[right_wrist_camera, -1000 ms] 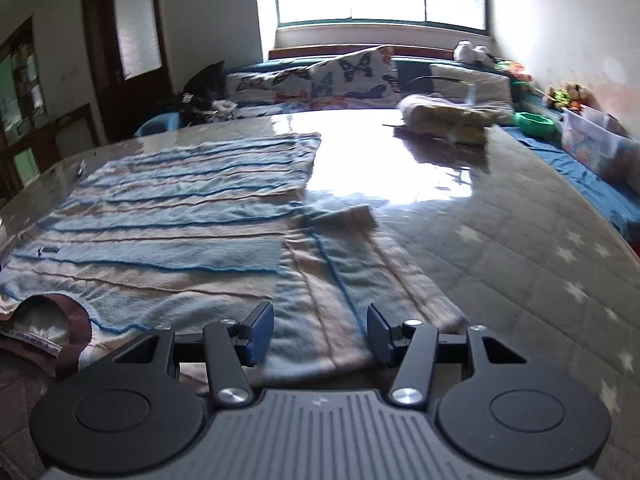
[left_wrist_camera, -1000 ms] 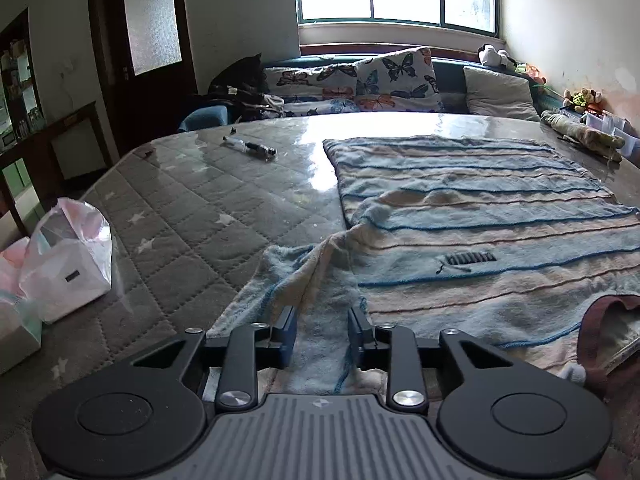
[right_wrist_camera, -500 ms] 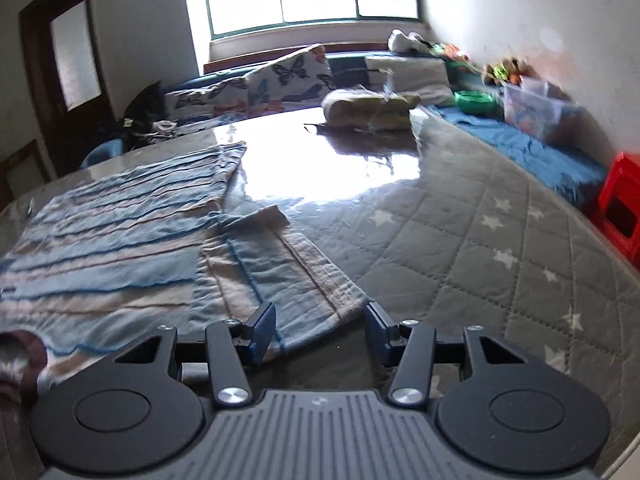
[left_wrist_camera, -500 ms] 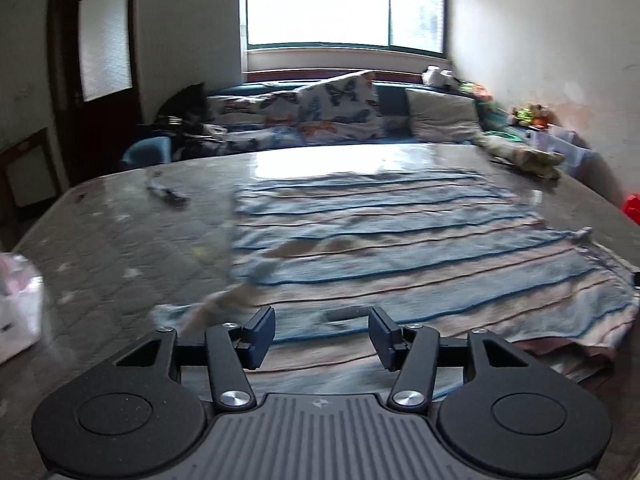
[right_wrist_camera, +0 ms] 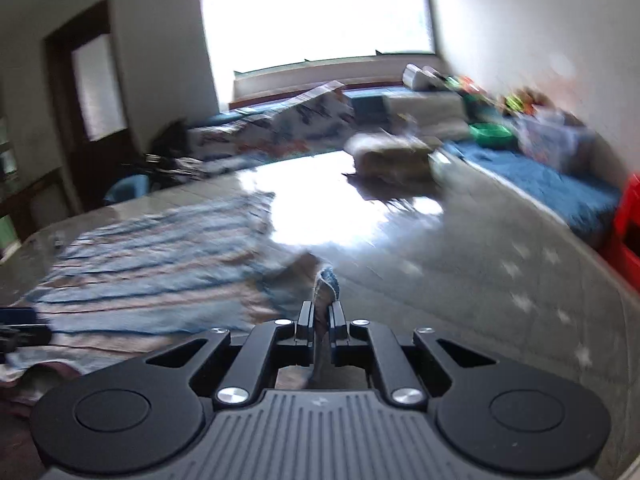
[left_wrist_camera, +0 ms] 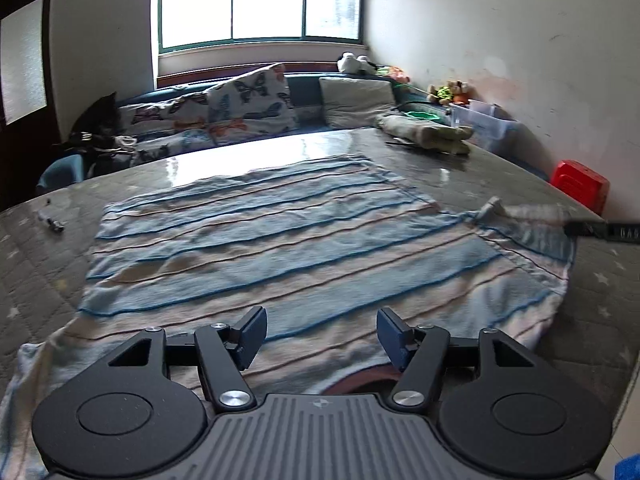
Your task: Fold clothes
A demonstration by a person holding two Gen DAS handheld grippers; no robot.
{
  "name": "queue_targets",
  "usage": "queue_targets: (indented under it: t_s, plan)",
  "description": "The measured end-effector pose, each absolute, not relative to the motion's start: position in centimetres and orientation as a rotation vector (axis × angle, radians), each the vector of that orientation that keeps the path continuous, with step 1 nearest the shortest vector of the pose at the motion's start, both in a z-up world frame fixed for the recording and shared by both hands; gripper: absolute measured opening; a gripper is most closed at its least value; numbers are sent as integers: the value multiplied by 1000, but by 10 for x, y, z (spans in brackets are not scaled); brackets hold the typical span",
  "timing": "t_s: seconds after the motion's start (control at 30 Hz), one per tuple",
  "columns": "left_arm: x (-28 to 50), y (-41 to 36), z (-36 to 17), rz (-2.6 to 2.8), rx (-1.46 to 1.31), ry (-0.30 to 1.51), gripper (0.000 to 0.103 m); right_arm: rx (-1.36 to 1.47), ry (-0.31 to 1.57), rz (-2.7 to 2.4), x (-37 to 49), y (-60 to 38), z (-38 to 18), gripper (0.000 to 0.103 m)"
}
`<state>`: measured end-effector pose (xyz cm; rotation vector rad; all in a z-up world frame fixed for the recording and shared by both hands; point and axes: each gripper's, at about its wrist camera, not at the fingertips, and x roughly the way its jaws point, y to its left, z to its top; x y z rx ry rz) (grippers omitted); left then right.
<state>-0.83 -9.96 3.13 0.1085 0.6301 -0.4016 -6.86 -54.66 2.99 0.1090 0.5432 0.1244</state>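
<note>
Striped shirt point(left_wrist_camera: 304, 240) lies spread flat on the quilted table point(left_wrist_camera: 44, 264), its maroon collar point(left_wrist_camera: 360, 384) at the near edge, right under your left gripper point(left_wrist_camera: 318, 336). That gripper's jaws are opening above the shirt, with only flat cloth below them and nothing pinched. Your right gripper point(right_wrist_camera: 321, 320) is clenched on the shirt's right sleeve point(right_wrist_camera: 326, 284), a bunched ridge of fabric rising between its pads; the right-wrist view is blurred. From the left wrist, this gripper's tip point(left_wrist_camera: 600, 229) shows at the shirt's right side, with the sleeve lifted off the table. Left of the shirt, a small dark object point(left_wrist_camera: 54, 224) sits on the table. Beyond the shirt's far right corner lies a pale folded bundle point(left_wrist_camera: 424, 132). Farther behind the shirt, butterfly cushions point(left_wrist_camera: 248, 108) line a bench under the window point(left_wrist_camera: 260, 0).
</note>
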Motion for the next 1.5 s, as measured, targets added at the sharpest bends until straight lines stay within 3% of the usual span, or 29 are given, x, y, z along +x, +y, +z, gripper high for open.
queue_targets:
  t_s: [0.37,0.53,0.93,1.17,1.5]
  plan:
    - [-13,-90,29,-370,90,643,67,-7,551,427,-62,-460,41,7]
    - [-14,-86,28,-367,85,648,67,-22,601,496,-61,-443,31,25]
    - [-13,-95,26,-398,88,659,67,-6,748,383,-37,-481,3,25]
    - [-14,-85,24,-369,77,673,69,-68,695,382,3,-474,20,25]
    - [-19,-66,25,-325,59,679,71,-107,727,362,52,-460,2,24]
